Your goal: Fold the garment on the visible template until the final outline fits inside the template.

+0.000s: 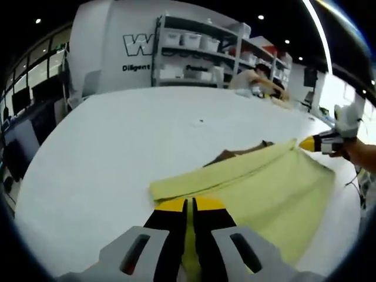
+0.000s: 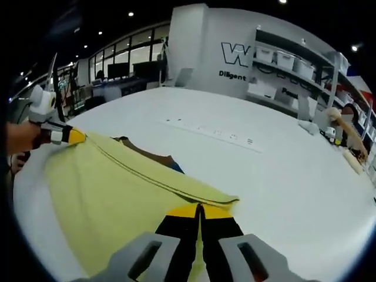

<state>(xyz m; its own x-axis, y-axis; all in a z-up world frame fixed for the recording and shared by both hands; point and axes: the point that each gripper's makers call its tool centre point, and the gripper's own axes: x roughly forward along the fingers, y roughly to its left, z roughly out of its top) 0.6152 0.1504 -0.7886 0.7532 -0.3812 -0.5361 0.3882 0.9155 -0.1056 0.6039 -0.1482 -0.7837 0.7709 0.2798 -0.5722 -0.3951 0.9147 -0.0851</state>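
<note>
1. Where the yellow garment (image 1: pixel 264 182) spreads across the centre and lower right of the left gripper view, we see one long folded edge running from centre toward the upper right, with a brown template (image 1: pixel 235 153) peeking out just beyond that edge.
2. We see the left gripper (image 1: pixel 189 205) at bottom centre of its own view, its jaws pressed together on a corner of the cloth.
3. We see the right gripper (image 2: pixel 200 210) at bottom centre of the right gripper view, its jaws likewise clamped on the garment's near corner.
4. We find each gripper at the far side of the other's view, pinching an opposite corner, with a hand (image 1: pixel 358 154) behind it.
5. We note the white table (image 1: pixel 117 147) lies bare around the cloth, and shelving (image 1: pixel 194 53) stands beyond.
</note>
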